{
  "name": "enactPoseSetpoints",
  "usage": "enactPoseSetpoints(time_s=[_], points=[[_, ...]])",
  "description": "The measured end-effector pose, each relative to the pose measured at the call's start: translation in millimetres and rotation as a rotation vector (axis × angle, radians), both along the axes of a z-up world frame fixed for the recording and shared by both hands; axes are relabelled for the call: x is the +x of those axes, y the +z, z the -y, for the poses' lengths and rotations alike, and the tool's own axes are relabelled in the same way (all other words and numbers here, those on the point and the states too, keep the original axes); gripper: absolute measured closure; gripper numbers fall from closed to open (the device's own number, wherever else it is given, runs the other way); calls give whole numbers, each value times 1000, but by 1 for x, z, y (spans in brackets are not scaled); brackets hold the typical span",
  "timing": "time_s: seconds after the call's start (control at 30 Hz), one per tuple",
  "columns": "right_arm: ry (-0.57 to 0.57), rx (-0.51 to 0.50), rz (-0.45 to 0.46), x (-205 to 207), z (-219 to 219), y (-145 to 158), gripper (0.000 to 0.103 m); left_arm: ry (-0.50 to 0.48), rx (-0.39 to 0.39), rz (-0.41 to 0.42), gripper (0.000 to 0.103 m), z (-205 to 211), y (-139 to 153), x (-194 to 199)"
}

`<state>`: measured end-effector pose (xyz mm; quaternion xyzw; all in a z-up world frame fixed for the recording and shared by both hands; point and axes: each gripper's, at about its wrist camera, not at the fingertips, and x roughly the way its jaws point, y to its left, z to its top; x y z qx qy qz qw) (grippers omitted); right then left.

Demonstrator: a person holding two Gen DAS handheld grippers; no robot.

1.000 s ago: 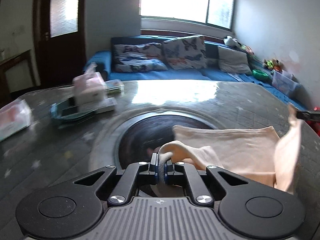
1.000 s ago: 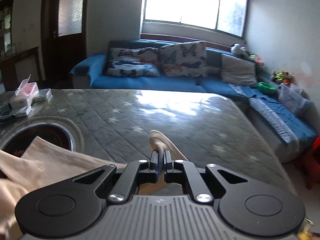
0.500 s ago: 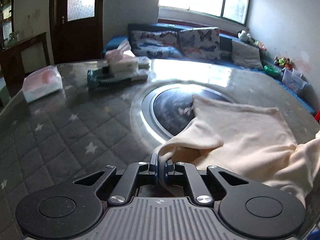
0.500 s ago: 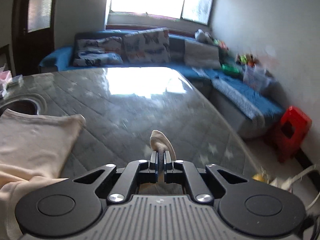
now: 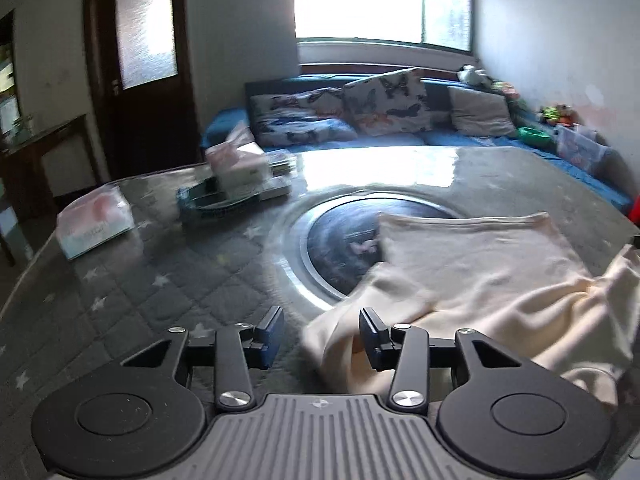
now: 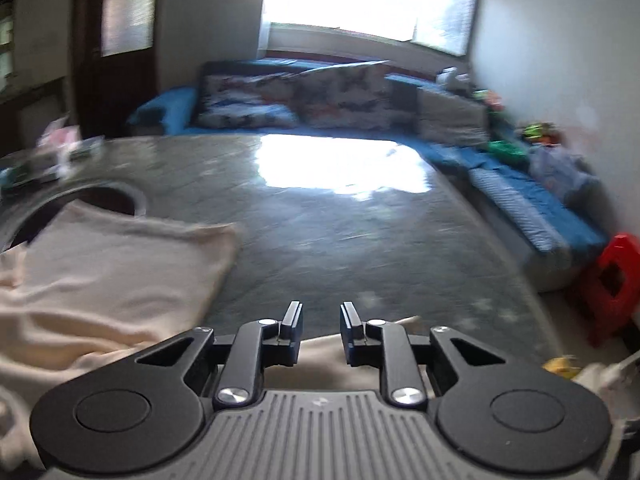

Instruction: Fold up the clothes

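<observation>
A cream garment (image 5: 472,264) lies spread on the grey quilted table (image 5: 152,280), partly over the round dark inset (image 5: 344,236). My left gripper (image 5: 320,326) hangs just above the garment's near left corner; its jaws are opening and the pads no longer press the cloth, which rests loose against the right finger. In the right wrist view the same garment (image 6: 112,264) lies to the left. My right gripper (image 6: 320,320) is above its near right edge, jaws opening, cloth below and free of the pads.
A teal tray (image 5: 216,204) with tissue boxes and a pink tissue pack (image 5: 94,226) sit at the table's far left. A blue sofa (image 5: 360,120) with cushions runs behind. A red stool (image 6: 616,280) stands on the floor to the right of the table.
Both grippers were shut on corners of the garment; both have let go and their jaws now stand apart. The cloth corners have dropped onto the table.
</observation>
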<state>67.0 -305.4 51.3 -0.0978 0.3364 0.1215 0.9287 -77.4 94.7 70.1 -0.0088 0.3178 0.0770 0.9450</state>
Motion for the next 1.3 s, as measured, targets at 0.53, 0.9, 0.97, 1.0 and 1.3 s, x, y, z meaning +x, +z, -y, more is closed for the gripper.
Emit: enactPoseSetpoints(time_s=[0.53, 0.9, 0.97, 1.0, 1.3], points=[[-43, 22, -100, -3, 12, -33, 75, -389, -76, -87, 65, 89, -35, 21], [-79, -31, -177, -19, 38, -33, 74, -619, -97, -160, 68, 130, -54, 27], [-69, -52, -194, -25, 38, -31, 74, -658, -96, -171, 68, 134, -59, 24], [-59, -72, -201, -29, 37, -30, 74, -673, -93, -172, 68, 135, -59, 22], [14, -92, -151, -35, 21, -7, 75, -717, -68, -120, 68, 135, -40, 19]])
